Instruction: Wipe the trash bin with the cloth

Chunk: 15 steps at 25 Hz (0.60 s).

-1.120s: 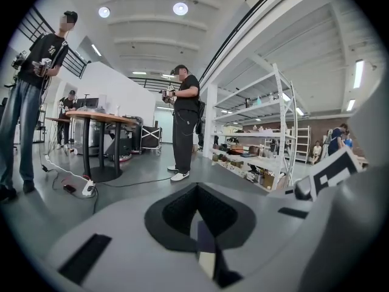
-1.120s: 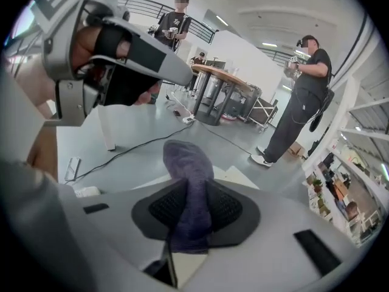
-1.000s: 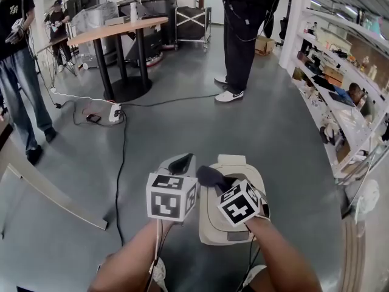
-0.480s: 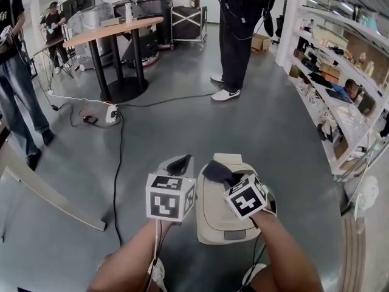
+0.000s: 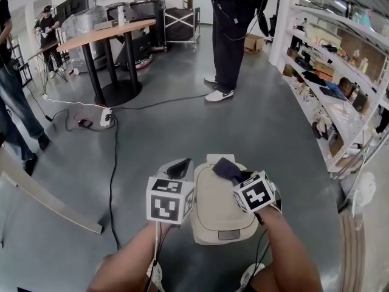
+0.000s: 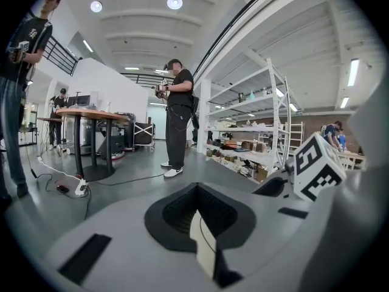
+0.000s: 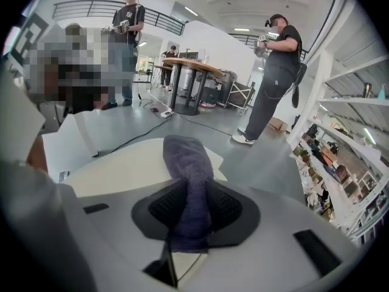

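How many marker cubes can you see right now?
2. The left cube rides on the left gripper, beside the trash bin; the right cube rides on the right gripper, which holds the cloth over the bin. No others show.

The grey floor (image 5: 267, 132) carries the beige trash bin (image 5: 219, 215), standing upright; a black cable (image 5: 112, 163) runs across it from a white power strip (image 5: 105, 116) beside the round table base (image 5: 118, 92); shelving (image 5: 322, 102) stands along its right edge.
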### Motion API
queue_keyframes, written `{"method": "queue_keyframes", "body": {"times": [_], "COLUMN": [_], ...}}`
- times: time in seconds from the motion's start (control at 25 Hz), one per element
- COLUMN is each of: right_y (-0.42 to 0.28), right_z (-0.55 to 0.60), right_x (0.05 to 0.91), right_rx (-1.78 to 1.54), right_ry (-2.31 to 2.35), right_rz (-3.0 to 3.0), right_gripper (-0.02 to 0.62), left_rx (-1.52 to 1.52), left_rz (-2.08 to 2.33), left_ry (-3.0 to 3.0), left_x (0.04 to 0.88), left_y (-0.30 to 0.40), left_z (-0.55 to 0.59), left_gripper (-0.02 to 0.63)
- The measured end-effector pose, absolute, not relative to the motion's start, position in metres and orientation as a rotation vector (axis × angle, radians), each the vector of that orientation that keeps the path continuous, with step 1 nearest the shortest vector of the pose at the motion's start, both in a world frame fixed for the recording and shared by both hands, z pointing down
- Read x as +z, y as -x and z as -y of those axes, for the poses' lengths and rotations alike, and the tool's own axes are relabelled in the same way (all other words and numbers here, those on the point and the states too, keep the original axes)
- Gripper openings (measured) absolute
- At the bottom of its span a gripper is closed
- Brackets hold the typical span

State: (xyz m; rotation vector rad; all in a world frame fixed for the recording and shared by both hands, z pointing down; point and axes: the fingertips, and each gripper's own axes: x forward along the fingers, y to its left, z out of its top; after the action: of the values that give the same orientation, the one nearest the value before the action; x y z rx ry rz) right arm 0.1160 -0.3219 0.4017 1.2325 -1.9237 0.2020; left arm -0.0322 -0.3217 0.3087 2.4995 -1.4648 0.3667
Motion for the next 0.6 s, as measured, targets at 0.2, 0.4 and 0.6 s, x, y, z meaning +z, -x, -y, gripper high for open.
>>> {"method": "queue_keyframes", "body": {"times": [0.2, 0.4, 0.6], "right_y": [-0.134, -0.152, -0.16], "right_z": [0.321, 0.321, 0.32], "right_x": [0.404, 0.406, 0.405], "right_rx": [0.214, 0.196, 0.311], "right_ry": [-1.265, -1.287, -1.332], "right_rz": [1.899, 1.855, 1.927], "right_gripper": [0.094, 0.094, 0.094], "left_rx": [0.358, 0.363, 0.37], "left_rz": [1.461, 1.46, 1.442], "left_ry": [-2.508, -2.513, -2.52], "left_x": [0.308, 0.307, 0.308], "left_y": [0.027, 0.024, 0.02], "left_z": [0.321, 0.321, 0.318], "left_gripper": [-0.003, -0.003, -0.003]}}
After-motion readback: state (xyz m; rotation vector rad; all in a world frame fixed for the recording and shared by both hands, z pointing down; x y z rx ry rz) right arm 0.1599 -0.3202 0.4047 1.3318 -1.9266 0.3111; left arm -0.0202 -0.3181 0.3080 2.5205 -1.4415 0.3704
